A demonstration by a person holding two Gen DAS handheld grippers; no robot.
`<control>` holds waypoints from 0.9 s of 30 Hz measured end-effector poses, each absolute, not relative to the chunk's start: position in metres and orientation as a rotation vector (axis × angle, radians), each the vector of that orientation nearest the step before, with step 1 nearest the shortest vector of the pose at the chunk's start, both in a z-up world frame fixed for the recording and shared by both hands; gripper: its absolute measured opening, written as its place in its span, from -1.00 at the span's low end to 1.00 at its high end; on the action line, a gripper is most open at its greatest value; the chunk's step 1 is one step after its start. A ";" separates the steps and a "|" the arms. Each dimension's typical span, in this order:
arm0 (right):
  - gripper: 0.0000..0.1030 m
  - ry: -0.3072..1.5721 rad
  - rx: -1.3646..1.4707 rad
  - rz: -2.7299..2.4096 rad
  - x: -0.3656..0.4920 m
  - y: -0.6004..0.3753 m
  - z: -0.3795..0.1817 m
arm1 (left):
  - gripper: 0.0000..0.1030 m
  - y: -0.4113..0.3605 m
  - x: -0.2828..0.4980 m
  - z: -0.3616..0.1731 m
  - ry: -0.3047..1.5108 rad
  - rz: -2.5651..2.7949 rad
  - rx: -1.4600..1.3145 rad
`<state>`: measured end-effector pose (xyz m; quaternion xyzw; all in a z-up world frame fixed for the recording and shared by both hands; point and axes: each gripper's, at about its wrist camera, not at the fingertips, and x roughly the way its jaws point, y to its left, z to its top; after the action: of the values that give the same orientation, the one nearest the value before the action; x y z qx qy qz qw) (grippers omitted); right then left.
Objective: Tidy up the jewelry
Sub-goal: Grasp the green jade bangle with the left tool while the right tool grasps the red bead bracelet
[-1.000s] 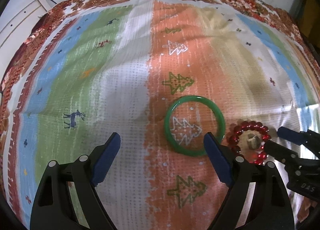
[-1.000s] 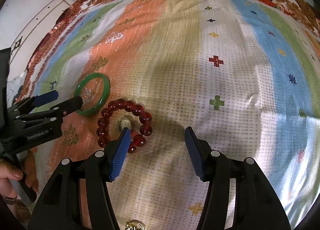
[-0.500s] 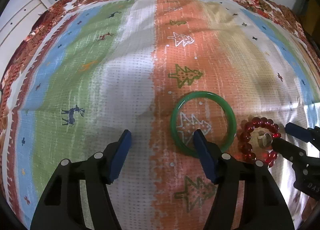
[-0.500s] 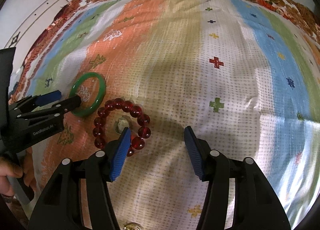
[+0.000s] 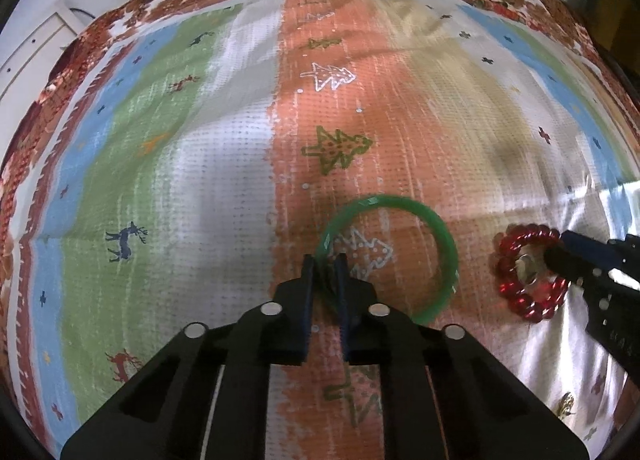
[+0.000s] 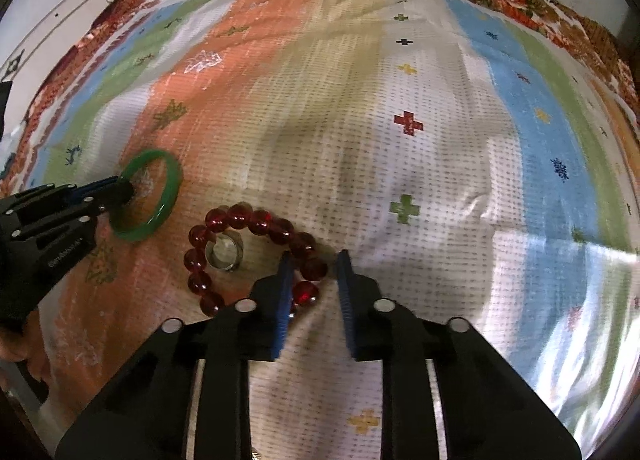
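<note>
A green bangle [image 5: 436,220] lies on the patterned cloth. My left gripper [image 5: 325,266] is shut on its near-left rim; it also shows in the right wrist view [image 6: 120,190], gripping the bangle [image 6: 170,192]. A red bead bracelet [image 6: 256,222] lies to the right of the bangle, with a small silver ring [image 6: 224,254] inside it. My right gripper [image 6: 314,266] is closed around the bracelet's right side, beads between its pads. In the left wrist view the bracelet [image 5: 516,292] and the right gripper [image 5: 560,248] are at the right edge.
The striped cloth [image 6: 420,140] with tree and cross motifs covers the whole surface, with a floral border at the back. A small gold piece [image 5: 565,404] lies at the near right. A white cabinet [image 6: 60,20] stands at the far left.
Both grippers went from open to closed. The left one closed on the green bangle's rim, and the right one moved left and closed on the red bracelet.
</note>
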<state>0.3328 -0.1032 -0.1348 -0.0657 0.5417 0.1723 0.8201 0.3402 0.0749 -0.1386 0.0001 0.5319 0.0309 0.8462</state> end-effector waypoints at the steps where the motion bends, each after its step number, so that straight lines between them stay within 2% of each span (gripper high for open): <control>1: -0.67 1.151 -0.144 0.369 0.333 -0.104 -0.135 | -0.87 0.075 0.340 -0.139 1.123 0.063 0.001; 14: -0.73 1.110 -0.183 0.386 0.325 -0.102 -0.128 | -0.87 0.079 0.338 -0.129 1.130 0.058 -0.031; 27: -0.74 1.006 -0.187 0.465 0.309 -0.089 -0.088 | -0.86 0.081 0.330 -0.104 1.081 0.059 -0.070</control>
<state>0.3091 -0.0886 -0.0880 -0.0889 0.4769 0.2206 0.8462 0.3295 0.0814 -0.1040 -0.0331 0.5144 0.0279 0.8564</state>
